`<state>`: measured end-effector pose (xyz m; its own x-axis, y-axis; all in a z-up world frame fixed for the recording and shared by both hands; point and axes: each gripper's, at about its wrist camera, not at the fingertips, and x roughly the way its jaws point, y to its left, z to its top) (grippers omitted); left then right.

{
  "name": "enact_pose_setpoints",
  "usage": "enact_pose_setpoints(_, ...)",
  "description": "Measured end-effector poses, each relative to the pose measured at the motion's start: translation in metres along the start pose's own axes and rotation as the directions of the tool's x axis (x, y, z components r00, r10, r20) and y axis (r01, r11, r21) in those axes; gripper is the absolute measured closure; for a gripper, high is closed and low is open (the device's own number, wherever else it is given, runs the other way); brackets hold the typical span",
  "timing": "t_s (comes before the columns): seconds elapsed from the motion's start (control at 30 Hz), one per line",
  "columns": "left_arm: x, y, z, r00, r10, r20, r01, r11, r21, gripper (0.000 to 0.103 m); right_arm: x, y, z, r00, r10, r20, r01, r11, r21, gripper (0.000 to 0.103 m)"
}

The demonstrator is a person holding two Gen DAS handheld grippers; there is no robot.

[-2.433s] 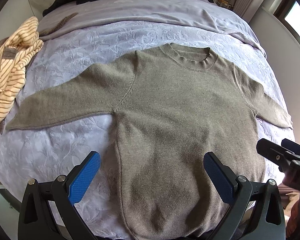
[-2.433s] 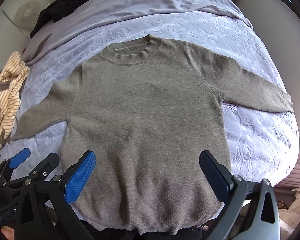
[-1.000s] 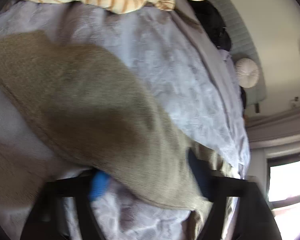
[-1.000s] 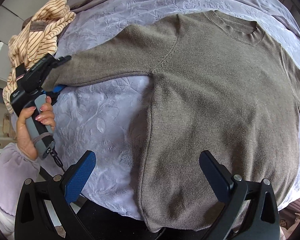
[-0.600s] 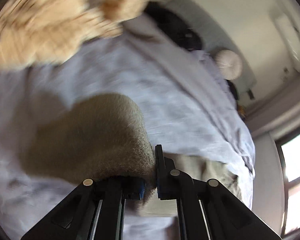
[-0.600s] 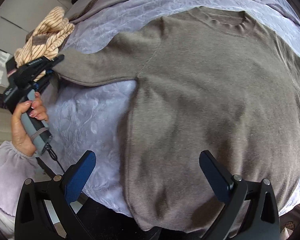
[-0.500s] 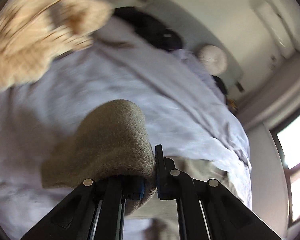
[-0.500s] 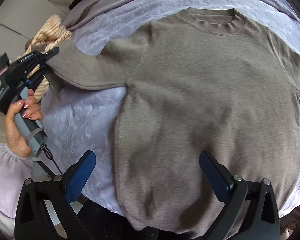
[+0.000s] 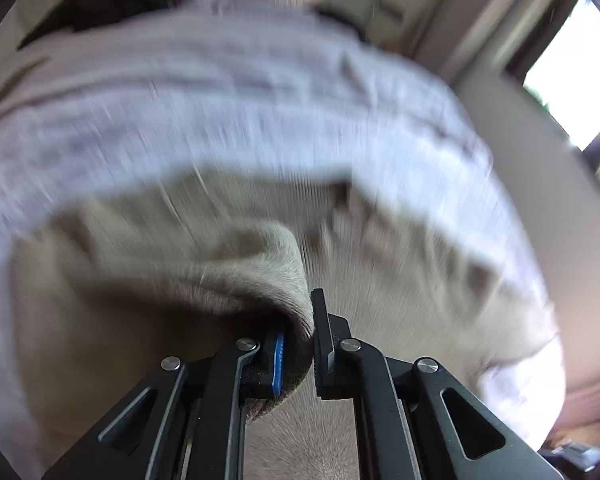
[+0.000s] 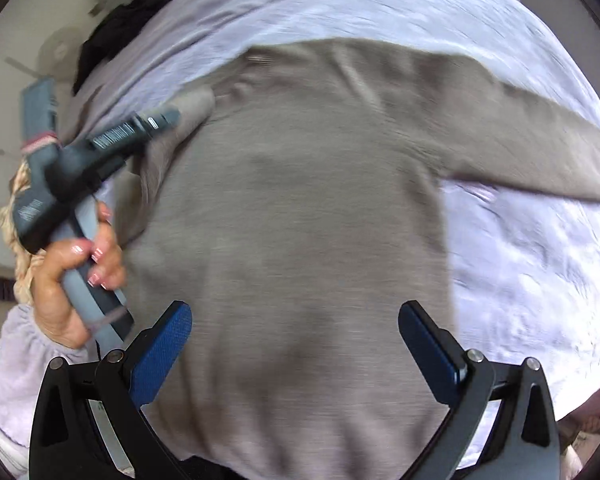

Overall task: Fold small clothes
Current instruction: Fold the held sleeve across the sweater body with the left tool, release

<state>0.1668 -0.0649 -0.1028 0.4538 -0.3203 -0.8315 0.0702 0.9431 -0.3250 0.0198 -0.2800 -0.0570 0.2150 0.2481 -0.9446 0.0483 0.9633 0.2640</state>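
A grey-brown sweater point(image 10: 300, 220) lies face up on the bed, its neck at the far end. My left gripper point(image 9: 300, 320) is shut on the cuff of the sweater's left sleeve point(image 9: 220, 276), which arches up from the pads over the sweater's body. In the right wrist view the left gripper point(image 10: 176, 114) holds that sleeve point(image 10: 168, 148) over the shoulder area, gripped by a hand point(image 10: 60, 272). My right gripper point(image 10: 294, 320) hovers open above the lower body of the sweater, nothing between its blue pads. The other sleeve point(image 10: 540, 140) stretches out flat to the right.
The lilac bed cover point(image 10: 520, 260) surrounds the sweater. A cream striped garment point(image 10: 20, 184) lies at the left edge behind the hand. Black clothes point(image 10: 128, 12) sit at the far left corner. A wall and window point(image 9: 572, 60) are beyond the bed on the right.
My left gripper closed on the left sleeve's cuff, lifted it and carried it inward over the sweater. The right gripper shifted right above the sweater, still open.
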Motion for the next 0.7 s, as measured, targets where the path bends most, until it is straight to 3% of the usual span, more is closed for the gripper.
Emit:
enact_pose_setpoints(0.07,0.017,-0.014,-0.013,0.995,0.083,-0.061,-0.080,0.996,0.047,0.067,0.005,-0.016,-0.002,1.000,-0.014,-0.012,0.014,1.000,0.028,0.000)
enact_pose_setpoints(0.13,0.014,-0.023,-0.024,0.990,0.131,-0.053,-0.127,0.989,0.078,0.032,0.008,-0.025,-0.003,1.000,-0.018,-0.016,0.019,0.999,0.043,0.000)
enact_pose_setpoints(0.2,-0.003,-0.026,-0.029,0.988,0.150,-0.028,-0.147,0.985,0.094,0.018,0.009,-0.029,0.000,1.000,-0.027,-0.013,0.027,0.999,0.043,0.000)
enact_pose_setpoints(0.33,-0.054,-0.009,-0.031,0.990,0.139,0.011,-0.140,0.986,0.087,0.018,0.009,-0.015,0.019,0.999,-0.046,0.017,0.047,0.998,-0.035,0.000)
enact_pose_setpoints(0.47,-0.086,0.047,-0.031,0.975,0.213,0.060,-0.213,0.977,-0.002,0.018,0.016,0.048,0.047,0.995,-0.056,0.088,0.079,0.956,-0.284,0.000)
enact_pose_setpoints(0.57,-0.083,0.107,-0.023,0.951,0.308,0.018,-0.304,0.946,-0.111,0.018,0.037,0.116,0.063,0.984,-0.074,0.161,0.145,0.857,-0.494,0.000)
enact_pose_setpoints(0.67,-0.071,0.153,-0.024,0.927,0.370,-0.056,-0.374,0.906,-0.199,0.018,0.075,0.179,0.073,0.970,-0.111,0.217,0.229,0.720,-0.656,0.003)
enact_pose_setpoints(0.7,-0.067,0.164,-0.026,0.920,0.385,-0.070,-0.391,0.893,-0.225,0.018,0.088,0.195,0.074,0.963,-0.128,0.236,0.259,0.674,-0.692,0.009)
